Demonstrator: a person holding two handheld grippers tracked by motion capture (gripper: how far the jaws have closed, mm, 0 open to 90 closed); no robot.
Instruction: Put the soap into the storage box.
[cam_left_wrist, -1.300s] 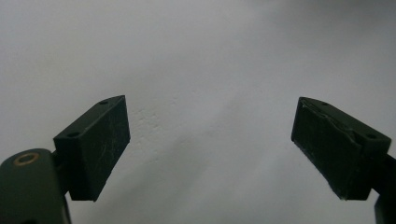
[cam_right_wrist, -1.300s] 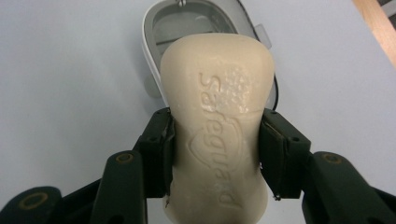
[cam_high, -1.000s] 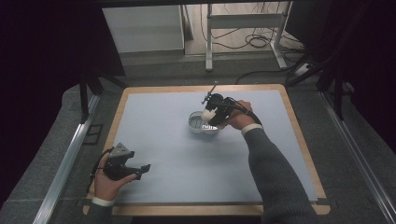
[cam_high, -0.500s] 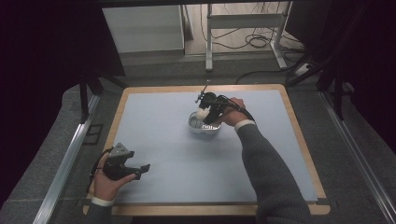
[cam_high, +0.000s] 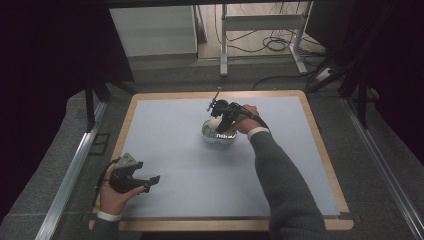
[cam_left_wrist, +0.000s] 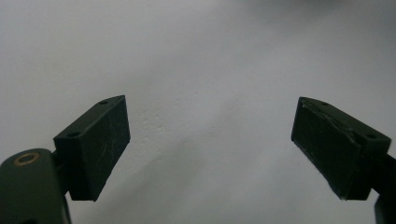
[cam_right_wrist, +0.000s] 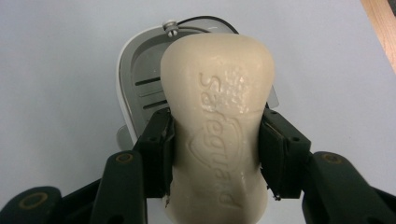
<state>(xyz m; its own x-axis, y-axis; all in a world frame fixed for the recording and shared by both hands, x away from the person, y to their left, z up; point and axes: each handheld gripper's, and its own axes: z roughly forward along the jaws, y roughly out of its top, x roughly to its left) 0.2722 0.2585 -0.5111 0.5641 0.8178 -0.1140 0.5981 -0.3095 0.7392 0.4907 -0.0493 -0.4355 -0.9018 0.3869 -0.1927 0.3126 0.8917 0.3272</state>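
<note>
At the near left corner of the pale blue table mat (cam_high: 165, 150), the left gripper (cam_high: 150, 181) rests low in the person's hand, its jaws spread wide with nothing between them — idle, and well apart from the work.

Toward the middle of the table, slightly to the right, the right gripper (cam_right_wrist: 215, 140) is clamped on a cream bar of soap (cam_right_wrist: 217, 116), one pad pressed to each long side near the bar's waist. The soap hangs just above a soap dish (cam_right_wrist: 140, 79), a white-rimmed tray with a slotted grey insert; whether the far end of the bar already touches it I cannot tell.

The step in hand looks like seating the soap in the dish. To do it well, the bar should be centred over the slotted insert and lowered level — soap is slick, so the squeeze should stay firm until it rests flat, then ease off slowly so the bar does not skid or tip the light dish.
</note>
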